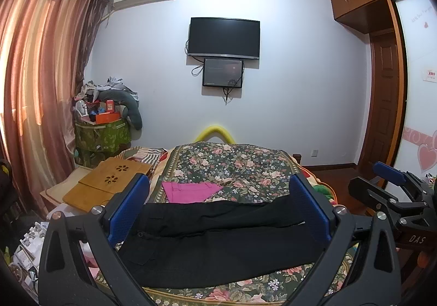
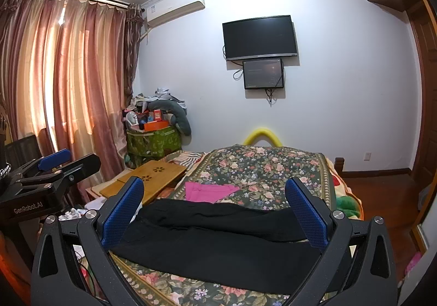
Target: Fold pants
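Observation:
Black pants (image 1: pixel 218 240) lie flat across the near end of the floral bedspread (image 1: pixel 232 166), waist to the left, legs running right. They also show in the right wrist view (image 2: pixel 218 240). My left gripper (image 1: pixel 218 196) is open and empty, held above the pants. My right gripper (image 2: pixel 215 196) is open and empty, also above the pants. The right gripper shows at the right edge of the left wrist view (image 1: pixel 393 191). The left gripper shows at the left edge of the right wrist view (image 2: pixel 52 169).
A folded pink garment (image 1: pixel 188 191) lies on the bed beyond the pants. A wooden lap tray (image 1: pixel 109 180) sits at the bed's left side. A cluttered green basket (image 1: pixel 103 134) stands by the curtain. A wardrobe (image 1: pixel 387 87) and wooden floor are on the right.

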`<state>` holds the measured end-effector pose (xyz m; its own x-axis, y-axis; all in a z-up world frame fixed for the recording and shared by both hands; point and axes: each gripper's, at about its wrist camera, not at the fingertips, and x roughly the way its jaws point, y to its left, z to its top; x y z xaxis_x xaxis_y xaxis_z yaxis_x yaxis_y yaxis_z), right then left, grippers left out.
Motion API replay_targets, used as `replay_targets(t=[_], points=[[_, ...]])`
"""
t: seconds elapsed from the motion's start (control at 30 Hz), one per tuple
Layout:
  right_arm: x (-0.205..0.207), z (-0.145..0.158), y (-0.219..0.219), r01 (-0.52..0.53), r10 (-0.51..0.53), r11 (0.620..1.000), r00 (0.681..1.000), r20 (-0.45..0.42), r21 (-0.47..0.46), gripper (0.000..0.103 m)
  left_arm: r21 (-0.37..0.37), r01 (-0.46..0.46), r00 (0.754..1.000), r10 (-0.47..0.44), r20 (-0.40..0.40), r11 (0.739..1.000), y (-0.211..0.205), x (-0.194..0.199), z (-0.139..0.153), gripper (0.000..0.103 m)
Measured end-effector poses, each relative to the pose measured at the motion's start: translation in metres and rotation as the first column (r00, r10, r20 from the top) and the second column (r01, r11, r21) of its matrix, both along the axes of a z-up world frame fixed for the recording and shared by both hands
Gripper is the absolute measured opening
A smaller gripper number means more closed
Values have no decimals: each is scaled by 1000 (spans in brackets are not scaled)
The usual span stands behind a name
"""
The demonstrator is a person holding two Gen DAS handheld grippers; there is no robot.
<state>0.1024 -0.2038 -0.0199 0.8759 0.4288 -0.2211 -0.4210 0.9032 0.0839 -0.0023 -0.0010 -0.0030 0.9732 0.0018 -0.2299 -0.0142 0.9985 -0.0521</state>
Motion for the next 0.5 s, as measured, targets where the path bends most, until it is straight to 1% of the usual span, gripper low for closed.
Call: replay_targets(t=[0.5], points=[[1,1,-4,2,-2,1000,1000,-1,6,103,2,-1,1000,1,0,1000,1,1,-1,103]])
